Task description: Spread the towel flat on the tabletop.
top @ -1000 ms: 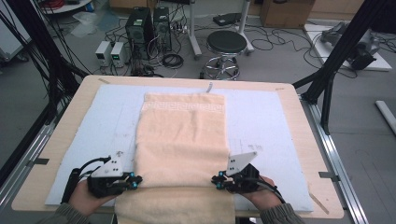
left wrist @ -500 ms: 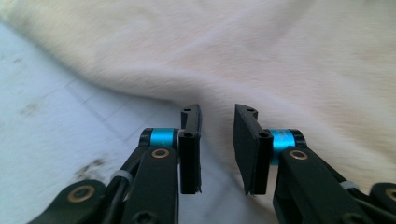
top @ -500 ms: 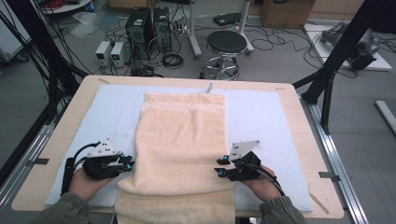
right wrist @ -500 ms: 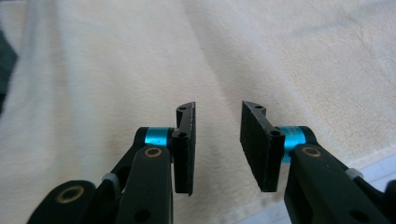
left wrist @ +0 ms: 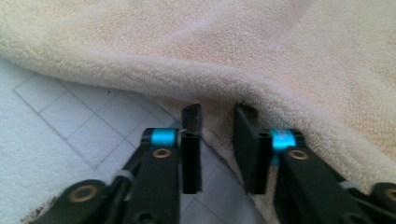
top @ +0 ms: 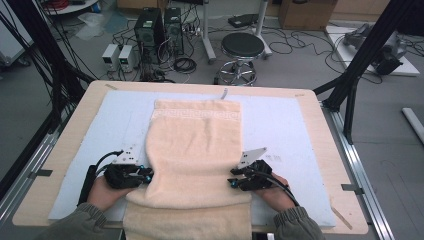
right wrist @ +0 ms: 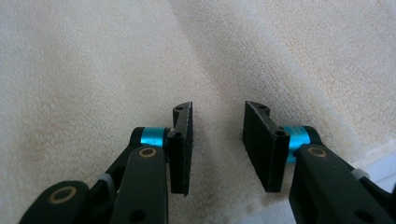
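A cream towel lies lengthwise on the white mat, with its near end hanging over the table's front edge. My left gripper sits low at the towel's left side. In the left gripper view its jaws stand a little apart, tips at the towel's rolled edge. They opened and have just been closing slightly, without pinching the cloth. My right gripper is at the towel's right side. Its jaws are open over the towel, have just been opening, and hold nothing.
The wooden table rim frames the mat. Black frame posts stand at both sides. Beyond the far edge, on the floor, are a round stool, computer towers and loose cables.
Both hands have slid away from the front edge along the towel's sides and sunk lower. Both pairs of jaws stand wider than a second ago.
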Tool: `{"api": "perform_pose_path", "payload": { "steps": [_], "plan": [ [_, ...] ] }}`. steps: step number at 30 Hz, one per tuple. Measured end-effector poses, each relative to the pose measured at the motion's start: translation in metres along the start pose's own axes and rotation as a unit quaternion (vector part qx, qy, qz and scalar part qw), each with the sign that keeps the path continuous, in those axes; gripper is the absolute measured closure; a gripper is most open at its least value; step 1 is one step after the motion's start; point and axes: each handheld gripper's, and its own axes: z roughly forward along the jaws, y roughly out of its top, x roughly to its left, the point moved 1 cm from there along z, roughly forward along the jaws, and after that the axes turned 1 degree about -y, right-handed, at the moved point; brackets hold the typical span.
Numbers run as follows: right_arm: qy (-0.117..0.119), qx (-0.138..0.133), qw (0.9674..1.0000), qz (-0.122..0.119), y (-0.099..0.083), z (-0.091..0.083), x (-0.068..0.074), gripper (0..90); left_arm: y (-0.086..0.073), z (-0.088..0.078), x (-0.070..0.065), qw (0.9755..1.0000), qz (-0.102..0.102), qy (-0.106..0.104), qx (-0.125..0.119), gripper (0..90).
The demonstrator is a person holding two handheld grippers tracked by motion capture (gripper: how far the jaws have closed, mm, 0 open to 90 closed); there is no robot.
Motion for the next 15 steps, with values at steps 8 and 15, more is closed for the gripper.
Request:
{"api": "perform_pose_path", "payload": {
  "steps": [8,15],
  "plan": [
    [0.003,-0.018,0.9998,0.012,-0.004,0.000,-0.001,62.8,0.002,-0.007,-0.004,0.9998,0.005,0.022,-0.001,86.9],
    [0.003,-0.017,0.9998,0.011,-0.005,0.000,-0.001,62.5,-0.010,-0.046,-0.003,0.9980,-0.002,0.056,-0.028,87.0]
  ]
}}
